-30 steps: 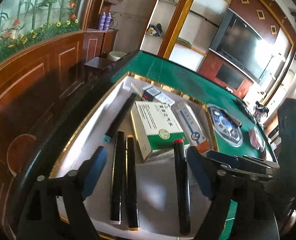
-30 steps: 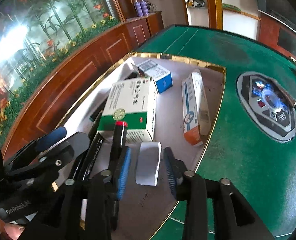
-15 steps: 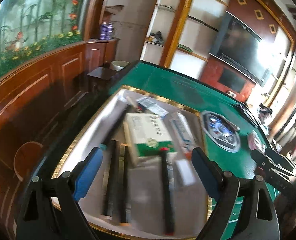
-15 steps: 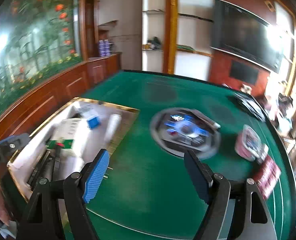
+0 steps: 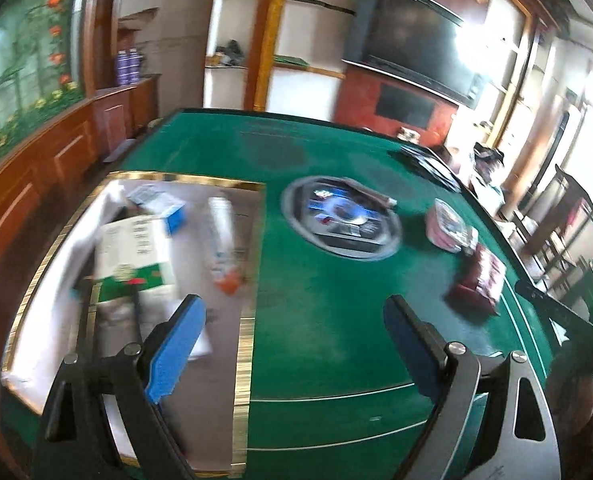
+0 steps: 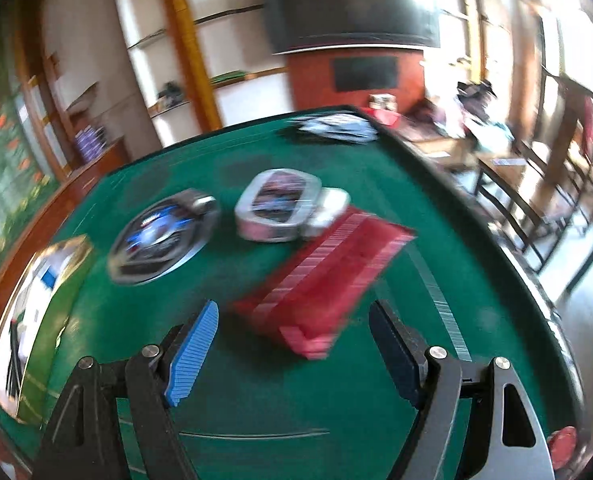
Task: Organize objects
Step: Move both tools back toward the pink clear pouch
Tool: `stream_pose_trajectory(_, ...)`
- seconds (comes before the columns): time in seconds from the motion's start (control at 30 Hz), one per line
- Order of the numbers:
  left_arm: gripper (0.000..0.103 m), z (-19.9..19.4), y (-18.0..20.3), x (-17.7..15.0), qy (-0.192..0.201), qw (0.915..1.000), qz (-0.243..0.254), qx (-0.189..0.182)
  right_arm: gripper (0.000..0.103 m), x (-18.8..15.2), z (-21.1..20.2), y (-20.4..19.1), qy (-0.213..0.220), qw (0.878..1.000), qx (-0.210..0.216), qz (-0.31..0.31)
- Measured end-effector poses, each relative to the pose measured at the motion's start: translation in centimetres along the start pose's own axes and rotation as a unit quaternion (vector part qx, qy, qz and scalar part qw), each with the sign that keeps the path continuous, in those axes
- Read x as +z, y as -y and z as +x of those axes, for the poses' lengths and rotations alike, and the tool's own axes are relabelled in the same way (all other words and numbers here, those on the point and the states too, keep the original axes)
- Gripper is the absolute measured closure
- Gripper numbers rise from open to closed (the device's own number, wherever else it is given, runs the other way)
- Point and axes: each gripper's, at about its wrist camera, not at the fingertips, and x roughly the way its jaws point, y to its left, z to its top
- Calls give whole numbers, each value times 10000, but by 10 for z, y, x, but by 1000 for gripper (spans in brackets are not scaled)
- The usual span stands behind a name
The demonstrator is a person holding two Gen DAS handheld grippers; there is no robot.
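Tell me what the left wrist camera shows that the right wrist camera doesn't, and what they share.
Only the left wrist view clearly shows the tray's contents: the green-and-white box, the small blue-and-white box and the long white box with an orange end; it also catches the right tongs at its right edge. Only the right wrist view shows the papers at the table's far edge sharply and a red round thing at bottom right. Both show the green table, the gold-rimmed tray, the round centre panel, the oval tin and the red pack.
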Motion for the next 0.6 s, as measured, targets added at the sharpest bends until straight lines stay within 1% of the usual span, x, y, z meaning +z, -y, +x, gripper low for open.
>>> stream_pose_trajectory(0.13,13,21,45,1,-225,9990,307,-239,21,5,4,32,-46,9995,-186,246)
stream_pose_trajectory(0.23,13,39,78,4,-332,9973,535,-367,21,10,10,51,-58,9988,-165,465)
stream_pose_trajectory(0.37,13,68,116,10,-407,9945,891,-362,21,17,28,75,-59,9960,-21,888)
stream_pose_trajectory(0.5,13,108,158,11,-549,9866,1436,-553,21,23,39,86,-65,9933,263,1127)
stream_pose_trajectory(0.57,13,125,178,14,-552,9826,1691,-543,21,24,40,90,-53,9918,413,1209)
stream_pose_trajectory(0.6,13,137,189,20,-515,9814,1791,-466,21,23,40,91,-55,9914,443,1231)
